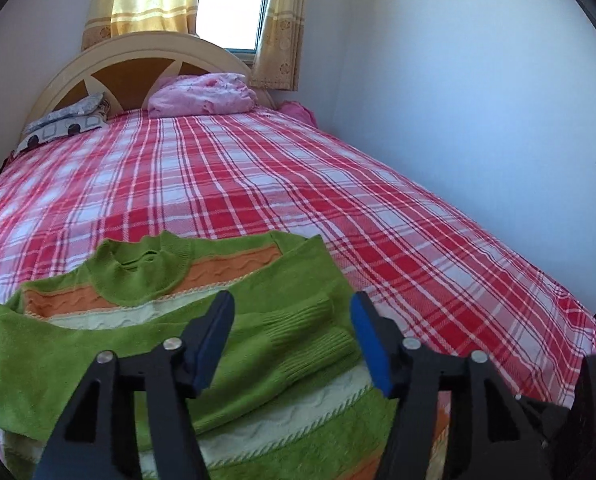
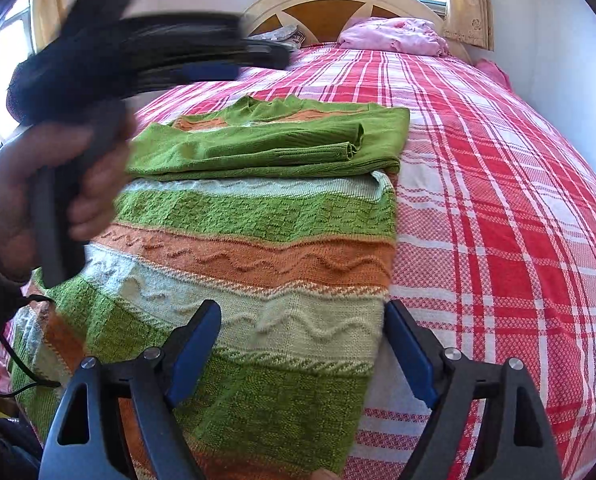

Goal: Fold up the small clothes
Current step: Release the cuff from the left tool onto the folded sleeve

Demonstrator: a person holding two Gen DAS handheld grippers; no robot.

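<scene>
A small knitted sweater (image 1: 234, 352), green with orange and pale stripes, lies flat on the bed, collar away from me. Both green sleeves (image 2: 282, 144) are folded across its chest. My left gripper (image 1: 292, 304) is open and empty, hovering over the folded sleeves. It also shows in the right wrist view (image 2: 214, 66), blurred, held in a hand above the sweater's left side. My right gripper (image 2: 302, 312) is open and empty above the sweater's hem (image 2: 258, 380), with its right finger past the sweater's right edge.
The bed has a red and white plaid sheet (image 1: 338, 200). A pink bundle (image 1: 202, 94) and a grey patterned pillow (image 1: 66, 122) lie by the headboard (image 1: 138, 64). A white wall (image 1: 478, 100) runs along the bed's right side.
</scene>
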